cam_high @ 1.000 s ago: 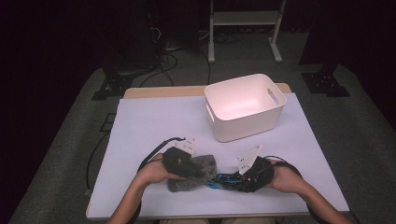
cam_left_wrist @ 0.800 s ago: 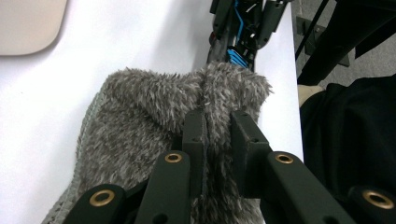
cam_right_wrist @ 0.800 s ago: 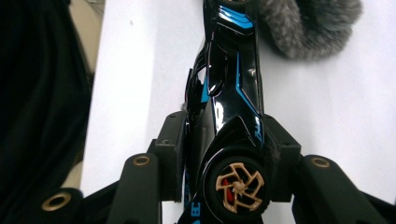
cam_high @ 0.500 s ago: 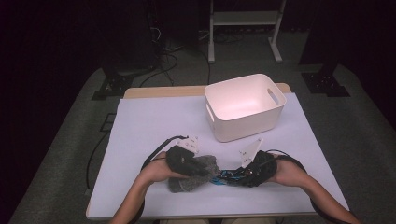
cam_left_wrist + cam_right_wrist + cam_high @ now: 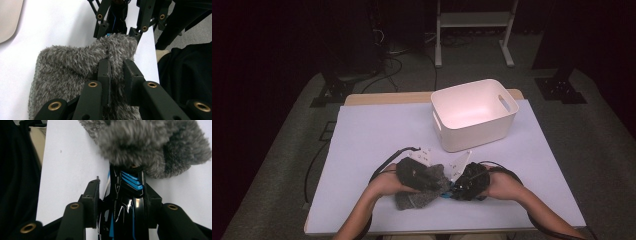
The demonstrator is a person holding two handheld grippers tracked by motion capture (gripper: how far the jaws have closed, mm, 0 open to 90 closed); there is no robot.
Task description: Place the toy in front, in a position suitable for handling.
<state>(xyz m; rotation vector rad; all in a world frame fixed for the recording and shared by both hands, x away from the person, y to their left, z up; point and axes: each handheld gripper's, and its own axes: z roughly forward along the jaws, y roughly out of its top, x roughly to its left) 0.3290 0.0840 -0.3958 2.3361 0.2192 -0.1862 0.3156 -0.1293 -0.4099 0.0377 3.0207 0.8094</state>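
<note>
A grey fuzzy fabric cover [image 5: 417,199] lies near the front edge of the white table [image 5: 377,130]. My left gripper [image 5: 438,180] is shut on a fold of the fuzzy cover [image 5: 70,65], its jaws [image 5: 116,66] pinching the pile. My right gripper [image 5: 455,187] faces it from the right and is shut on a glossy black object with blue stripes [image 5: 127,202]. The far end of that object goes under the fuzzy cover [image 5: 150,142] and is hidden there. The right gripper's linkages [image 5: 120,27] stand just behind the cover in the left gripper view.
A white plastic bin [image 5: 477,135] with handle slots stands at the back right of the table, nothing in it. Cables trail from both grippers. The person's forearms come in over the front edge. A dark floor and a metal stand lie beyond the table.
My right gripper has shifted a little to the left, closer to the left gripper and the fuzzy cover. The left gripper has kept its place and its grip.
</note>
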